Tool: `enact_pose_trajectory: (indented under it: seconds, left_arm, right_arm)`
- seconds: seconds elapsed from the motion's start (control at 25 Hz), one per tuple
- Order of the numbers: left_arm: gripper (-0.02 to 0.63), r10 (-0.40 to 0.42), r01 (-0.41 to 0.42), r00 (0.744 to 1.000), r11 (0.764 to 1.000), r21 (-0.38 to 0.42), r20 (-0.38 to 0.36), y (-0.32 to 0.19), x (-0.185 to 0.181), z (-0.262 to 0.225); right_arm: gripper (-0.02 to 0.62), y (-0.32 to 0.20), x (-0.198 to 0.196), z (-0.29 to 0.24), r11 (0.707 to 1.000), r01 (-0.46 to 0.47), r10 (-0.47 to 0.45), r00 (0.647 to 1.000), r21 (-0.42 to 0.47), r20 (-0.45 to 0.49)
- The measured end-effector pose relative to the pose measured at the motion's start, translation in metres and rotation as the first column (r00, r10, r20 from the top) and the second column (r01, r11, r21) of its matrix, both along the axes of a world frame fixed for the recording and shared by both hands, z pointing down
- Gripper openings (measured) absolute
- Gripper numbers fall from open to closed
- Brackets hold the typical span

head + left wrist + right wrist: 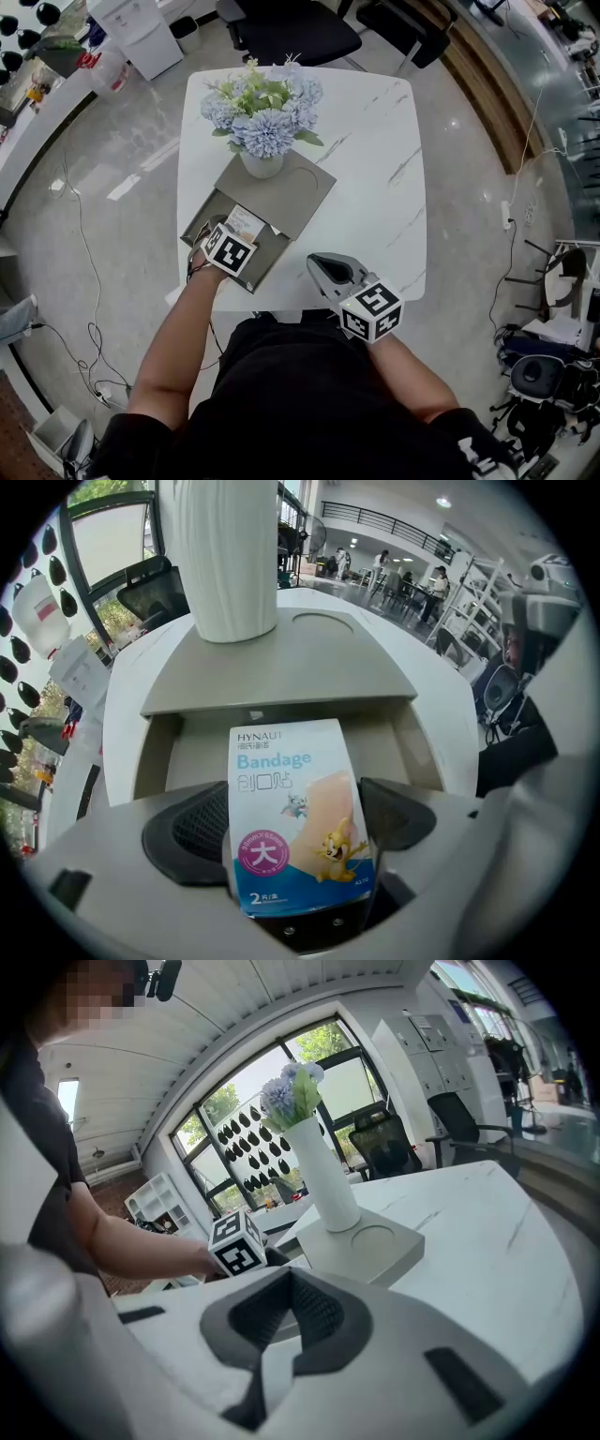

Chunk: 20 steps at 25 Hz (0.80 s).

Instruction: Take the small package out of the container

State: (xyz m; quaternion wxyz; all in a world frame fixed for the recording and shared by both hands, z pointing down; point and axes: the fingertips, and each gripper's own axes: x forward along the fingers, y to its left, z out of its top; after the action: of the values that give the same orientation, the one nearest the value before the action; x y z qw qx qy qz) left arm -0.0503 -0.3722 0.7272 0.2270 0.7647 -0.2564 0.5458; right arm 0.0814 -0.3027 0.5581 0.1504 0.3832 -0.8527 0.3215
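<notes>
The small package is a white and blue bandage pack with a cartoon print. My left gripper is shut on its lower end, over the open grey container. In the head view the package shows just beyond my left gripper, above the container at the table's near left. My right gripper rests near the table's front edge, to the right of the container, shut with nothing in it. In its own view my right gripper has its dark pads closed together.
A white vase of blue flowers stands on the container's flat grey lid, just behind the open tray. The white marble table extends to the right. Office chairs stand beyond the far edge; cables lie on the floor at left.
</notes>
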Motion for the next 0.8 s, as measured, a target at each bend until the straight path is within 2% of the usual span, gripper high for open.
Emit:
enact_pose_trajectory:
  seconds: [0.2,0.44,0.6,0.8]
  left_arm:
    - [0.431,-0.006,0.006,1.000,1.000,-0.004,0.010,-0.001,-0.001,-0.001]
    - [0.430,0.016,-0.016,1.000,0.999,-0.045,0.005,0.006,0.000,-0.009]
    - [0.430,0.050,-0.050,0.999,0.998,-0.042,0.018,0.010,-0.002,-0.021]
    - [0.430,0.047,-0.047,0.999,0.999,-0.012,0.015,0.012,-0.005,-0.039]
  right_arm:
    - [0.000,0.002,0.002,-0.003,1.000,-0.003,0.003,1.000,0.005,-0.002]
    - [0.000,0.002,0.006,-0.012,0.999,-0.026,0.026,1.000,0.027,-0.003]
    - [0.000,0.005,0.002,-0.018,0.999,-0.024,0.024,1.000,0.041,-0.003]
    - [0.000,0.008,-0.001,-0.025,0.998,-0.022,0.022,1.000,0.065,0.002]
